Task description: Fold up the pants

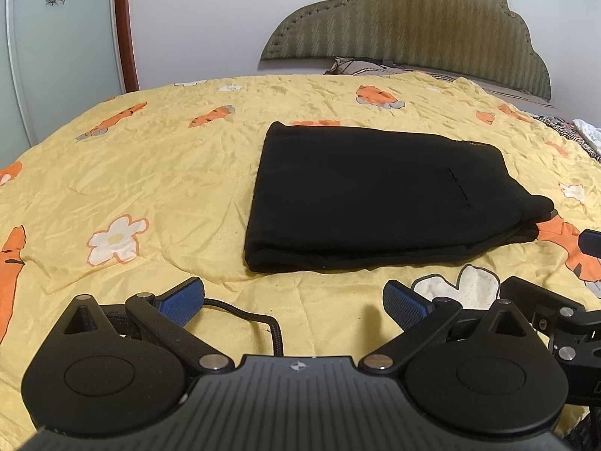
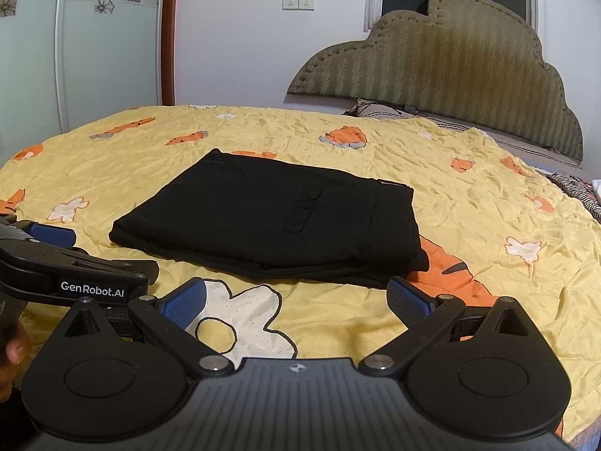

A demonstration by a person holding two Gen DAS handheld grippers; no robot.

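Note:
The black pants [image 1: 379,195] lie folded into a flat rectangle on the yellow bedspread [image 1: 150,173]; they also show in the right wrist view [image 2: 274,221]. My left gripper [image 1: 295,306] is open and empty, just short of the fold's near edge. My right gripper [image 2: 296,300] is open and empty, in front of the pants' near right side. The left gripper's body [image 2: 75,274] shows at the left of the right wrist view, and the right gripper's body [image 1: 556,312] at the right of the left wrist view.
The bedspread has carrot and flower prints. A padded olive headboard [image 1: 413,26] and a pillow [image 1: 360,65] stand at the back right. A glass wardrobe door [image 1: 56,37] with a brown frame is at the left. A black cable [image 1: 259,323] lies by my left gripper.

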